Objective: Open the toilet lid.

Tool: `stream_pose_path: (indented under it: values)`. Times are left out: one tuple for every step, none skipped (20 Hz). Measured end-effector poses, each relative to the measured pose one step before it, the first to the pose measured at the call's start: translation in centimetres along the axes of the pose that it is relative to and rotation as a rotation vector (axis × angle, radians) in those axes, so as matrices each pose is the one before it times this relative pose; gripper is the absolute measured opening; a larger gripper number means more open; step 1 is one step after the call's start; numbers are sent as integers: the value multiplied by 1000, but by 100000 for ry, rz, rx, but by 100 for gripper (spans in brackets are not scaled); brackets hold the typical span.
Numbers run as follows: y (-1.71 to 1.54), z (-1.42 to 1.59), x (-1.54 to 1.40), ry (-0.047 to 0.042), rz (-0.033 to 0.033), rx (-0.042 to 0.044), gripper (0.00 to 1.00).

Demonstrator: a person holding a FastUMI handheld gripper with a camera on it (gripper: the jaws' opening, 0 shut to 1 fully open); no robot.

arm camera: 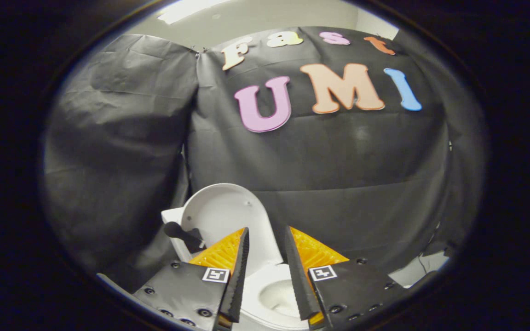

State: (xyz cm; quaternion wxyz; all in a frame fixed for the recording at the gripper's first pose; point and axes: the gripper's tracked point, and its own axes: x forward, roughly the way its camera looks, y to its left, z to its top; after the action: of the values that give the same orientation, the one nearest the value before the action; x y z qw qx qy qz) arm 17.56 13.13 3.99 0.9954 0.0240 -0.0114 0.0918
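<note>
— Where is the lid (pixel 228 216) now?

— Upright, leaning back against the white tank (pixel 169 216) behind it, just beyond the tips of the tool (pixel 267 234). I'd judge the opening done, or very nearly: it stands on its own, with nothing pressing on it.

— And the tool?

— Its two fingers (pixel 241 262) stand apart at a middling gap and hold nothing. The bowl (pixel 274 299) shows straight through the space between them. They sit above and in front of the toilet, I'd guess so as to stay clear of the raised lid.

— Anything in the bowl?

— I see smooth white porcelain and a darker hollow at the bottom. Whether there's water in it, I can't tell.

— What's that dark thing beside the tank?

— A black lever-like part (pixel 181 233), near the lid's lower edge. Probably the flush handle, though I can't be sure.
</note>
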Motion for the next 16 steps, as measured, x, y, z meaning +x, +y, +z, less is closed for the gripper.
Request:
stream_pose_path:
  values:
    - [-1361,-52,-893,-471,-3338,-1150,49]
    - [-1309,-213,-937,-288,-2541,-633,49]
    - [-927,-212,-883,-85,-1436,-98,49]
    - [-1005,-324,-853,387,-1826,-305,49]
    - [-955,-370,-813,812,-1722,-985,49]
    - [-913,-510,-712,938,-1309,-741,49]
    - [-765,-524,-655,1449,-1060,-261,49]
    - [-635,-641,-695,1652,-752,-53,49]
    - [-579,-687,-517,1947,-812,-119,49]
    - [-313,-675,-397,1352,343,255,49]
    - [-191,-426,-371,784,566,1015,49]
    - [-261,-445,-334,710,469,928,49]
    - [-127,-482,-468,979,-128,123,49]
    - [-65,-401,-275,1228,934,-370,49]
    - [168,-389,-275,1496,1328,-830,49]
    - [72,-393,-200,1741,1083,-1089,49]
